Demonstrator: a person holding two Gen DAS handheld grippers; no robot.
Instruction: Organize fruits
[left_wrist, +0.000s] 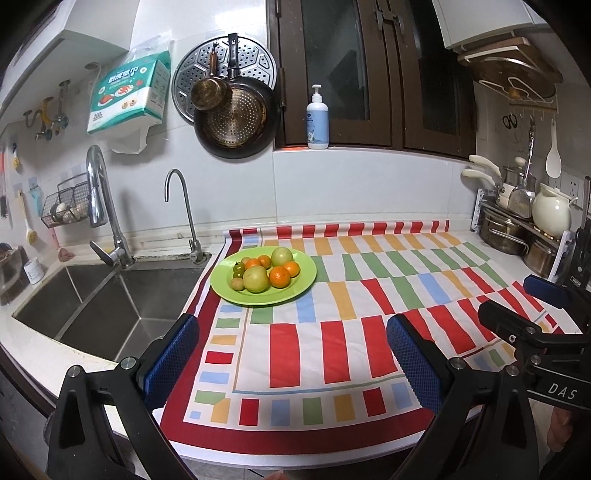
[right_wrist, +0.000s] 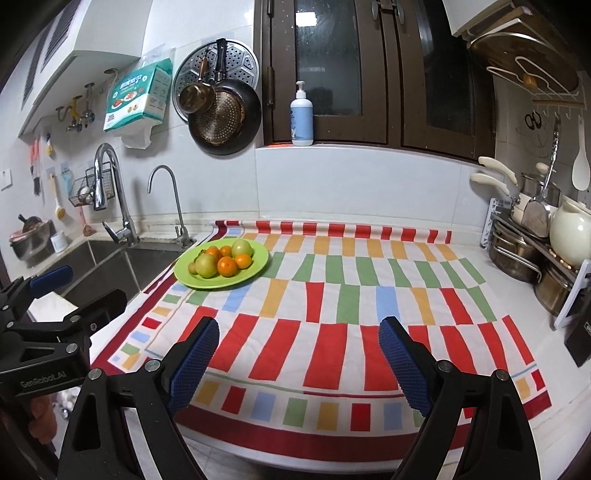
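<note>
Fruits (left_wrist: 266, 273) lie heaped on a green plate (left_wrist: 301, 286) at the back left of a striped cloth (left_wrist: 369, 314), just beside the sink (left_wrist: 110, 306). In the pile are 2 big pale green fruits, at least 4 small orange ones, a small yellowish one at the near left and a cluster of tiny dark green ones beside it.

Going left to right across the left wrist view: a wire basket (left_wrist: 66, 206) hangs on the wall, then come a tall tap (left_wrist: 105, 210) and a thin tap (left_wrist: 183, 214) behind the sink. Above them hang a pack of paper towels (left_wrist: 129, 96) and dark pans (left_wrist: 236, 114). A pump bottle (left_wrist: 317, 118) stands on the sill under the dark cabinet. At the far right, pots (left_wrist: 506, 229) and a cream jug (left_wrist: 550, 210) sit on a rack.

Both claws hang over the near edge of the worktop (left_wrist: 40, 354), side by side, well apart from the plate. The left claw (left_wrist: 291, 354) is spread wide with nothing between its blue pads, only cloth below. The right claw (right_wrist: 299, 362) is spread wide too, with nothing between its pads. Each shows at the edge of the other's view.
</note>
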